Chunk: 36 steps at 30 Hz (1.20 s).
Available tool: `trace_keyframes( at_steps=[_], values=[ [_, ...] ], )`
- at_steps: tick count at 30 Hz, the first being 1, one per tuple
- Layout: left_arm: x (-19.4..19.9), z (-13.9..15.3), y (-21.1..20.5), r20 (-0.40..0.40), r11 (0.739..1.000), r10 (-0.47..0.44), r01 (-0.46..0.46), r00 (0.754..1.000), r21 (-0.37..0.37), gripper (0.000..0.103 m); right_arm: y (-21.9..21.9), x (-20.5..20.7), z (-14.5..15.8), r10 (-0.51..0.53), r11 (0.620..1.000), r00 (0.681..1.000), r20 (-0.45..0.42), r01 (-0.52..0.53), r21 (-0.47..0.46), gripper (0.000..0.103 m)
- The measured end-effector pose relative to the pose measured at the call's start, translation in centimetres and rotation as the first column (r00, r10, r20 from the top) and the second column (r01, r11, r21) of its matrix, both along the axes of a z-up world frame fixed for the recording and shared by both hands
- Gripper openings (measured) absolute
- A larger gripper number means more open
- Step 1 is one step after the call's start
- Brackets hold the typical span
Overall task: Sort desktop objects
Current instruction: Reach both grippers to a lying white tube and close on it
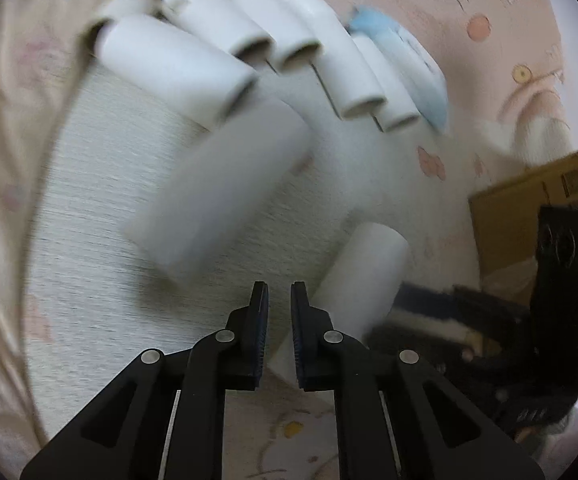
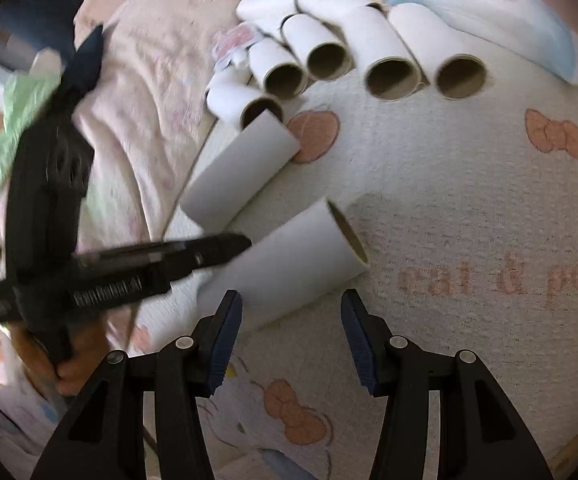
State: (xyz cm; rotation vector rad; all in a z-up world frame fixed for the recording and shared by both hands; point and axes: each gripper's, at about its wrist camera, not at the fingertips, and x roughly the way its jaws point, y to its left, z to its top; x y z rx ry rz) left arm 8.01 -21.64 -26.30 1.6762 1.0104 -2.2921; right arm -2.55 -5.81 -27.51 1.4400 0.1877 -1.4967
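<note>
Faintly, pink lettering is showing on the blanket (image 2: 469, 208) in the right wrist view; it is reading roughly "cat & pea…", with the rim cutting off the rest. White print on the left gripper (image 2: 245, 242) is sitting there too, smeared past reading. A label on the brown box (image 1: 529, 208) in the left wrist view is likewise too blurred to read.

White tubes (image 2: 389, 56) are lying in a row at the far side of the blanket, open ends facing the right camera, with a blue-and-white pack (image 2: 501, 12) beside them. Two more are lying loose nearer: a middle tube (image 2: 241, 168) and a near tube (image 2: 285, 260).

The left gripper (image 1: 279, 292) is standing almost closed with nothing between its pads, its tips just beside the near tube (image 1: 357, 276). The right gripper (image 2: 291, 300) is standing about half open around the near tube's end; whether its pads are touching it cannot be told.
</note>
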Motion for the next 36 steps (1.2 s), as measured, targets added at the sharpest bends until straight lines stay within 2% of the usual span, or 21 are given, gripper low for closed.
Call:
trace_keyframes(
  at_steps=[3, 7, 12, 14, 16, 18, 21, 25, 27, 29, 31, 36],
  values=[
    [-1.1, -0.8, 1.3, -0.008, 0.996, -0.023, 0.024, 1.0, 0.089, 0.01, 0.0, -0.9, -0.2, -0.009, 1.0, 1.0, 0.019, 0.009, 0.009, 0.048],
    [-2.6, -0.8, 3.3, -0.05, 0.996, -0.044, 0.047, 0.998, 0.079, 0.008, 0.0, -2.1, -0.3, -0.042, 0.999, 0.999, -0.002, 0.042, 0.032, 0.049],
    [-4.3, -2.1, 4.0, -0.07, 0.971, -0.009, 0.026, 0.998, 0.236, 0.009, 1.4, -4.0, 0.0, -0.083, 0.995, 0.996, -0.023, 0.084, 0.053, 0.049],
    [-4.5, -1.8, 4.2, -0.093, 0.971, 0.003, 0.02, 0.996, 0.237, 0.01, 2.0, -4.5, 0.3, -0.088, 0.994, 0.995, -0.04, 0.09, 0.062, 0.049],
    [-4.6, -1.3, 4.3, -0.107, 0.978, 0.0, 0.022, 0.994, 0.208, 0.013, 2.7, -4.7, 0.8, -0.086, 0.994, 0.994, -0.069, 0.091, 0.067, 0.049],
    [-4.6, -1.0, 4.2, -0.113, 0.982, -0.003, 0.024, 0.994, 0.188, 0.021, 3.1, -4.6, 1.3, -0.077, 0.993, 0.991, -0.105, 0.086, 0.08, 0.049],
    [-4.2, -0.8, 3.9, -0.135, 0.975, 0.005, 0.025, 0.991, 0.221, 0.037, 3.9, -4.4, 1.8, -0.076, 0.992, 0.986, -0.148, 0.09, 0.091, 0.049],
    [-4.1, -0.9, 3.8, -0.143, 0.964, 0.019, 0.02, 0.99, 0.266, 0.042, 5.2, -4.3, 2.1, -0.103, 0.99, 0.988, -0.113, 0.114, 0.086, 0.049],
    [-4.2, -0.8, 3.8, -0.146, 0.963, 0.024, 0.017, 0.989, 0.27, 0.044, 5.7, -3.9, 2.2, -0.102, 0.988, 0.986, -0.129, 0.115, 0.098, 0.05],
    [-4.5, -0.7, 4.0, -0.146, 0.964, 0.017, 0.023, 0.989, 0.265, 0.045, 5.8, -3.5, 2.0, -0.088, 0.986, 0.985, -0.148, 0.107, 0.127, 0.055],
    [-5.0, -0.4, 4.3, -0.156, 0.967, -0.003, 0.042, 0.988, 0.251, 0.046, 6.0, -2.9, 1.9, -0.08, 0.984, 0.976, -0.204, 0.11, 0.138, 0.056],
    [-7.1, -0.4, 5.3, -0.144, 0.964, -0.089, 0.122, 0.986, 0.237, 0.05, 6.5, -2.7, 2.0, -0.095, 0.985, 0.973, -0.212, 0.122, 0.118, 0.056]
  ],
)
